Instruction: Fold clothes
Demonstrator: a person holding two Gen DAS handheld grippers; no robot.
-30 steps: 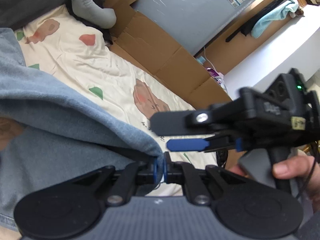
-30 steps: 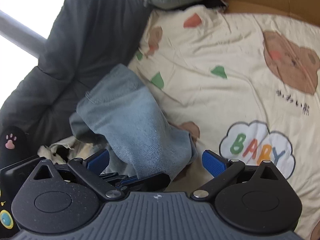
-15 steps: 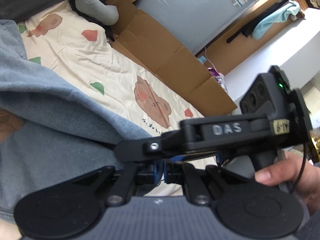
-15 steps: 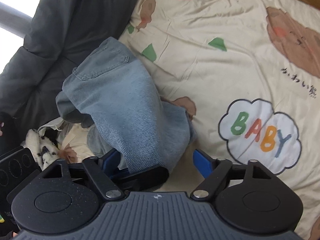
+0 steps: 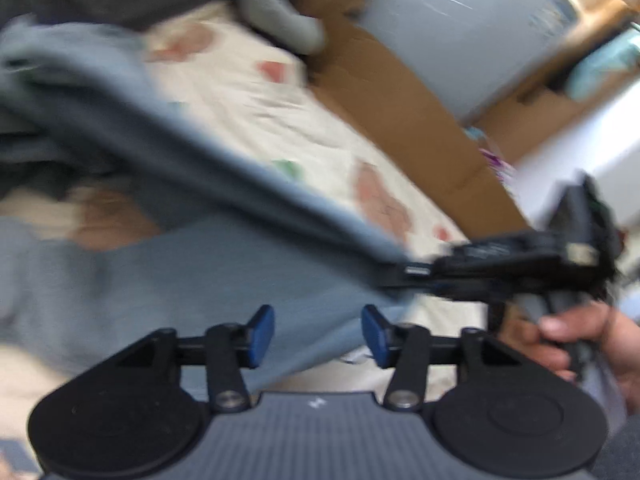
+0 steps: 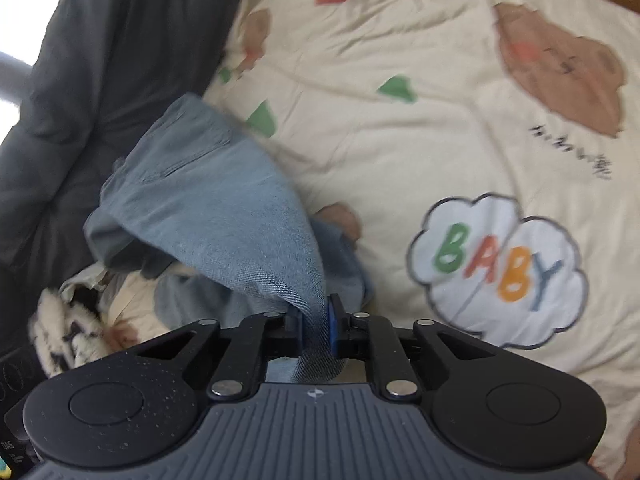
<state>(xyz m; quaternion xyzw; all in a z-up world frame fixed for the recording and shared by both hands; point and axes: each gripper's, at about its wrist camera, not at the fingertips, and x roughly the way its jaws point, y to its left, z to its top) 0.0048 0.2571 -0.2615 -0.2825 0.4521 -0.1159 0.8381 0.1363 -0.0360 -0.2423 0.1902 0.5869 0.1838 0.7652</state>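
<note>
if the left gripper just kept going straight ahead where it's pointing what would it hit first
Most likely the blue denim garment: it drapes directly ahead of the open left gripper, with the printed bedsheet beyond. The view is blurred, so depth is uncertain.

I'm seeing light-blue denim jeans (image 6: 240, 232) between my blue pads (image 6: 332, 330); beyond them a cream blanket (image 6: 440, 128) is showing brown bears and multicoloured "BABY".

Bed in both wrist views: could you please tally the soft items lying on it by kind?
Blue denim garment: 1
Cream printed blanket: 1
Dark grey padded quilt: 1
Grey plush cushion: 1
Fluffy black-and-white item: 1
Total: 5
</note>
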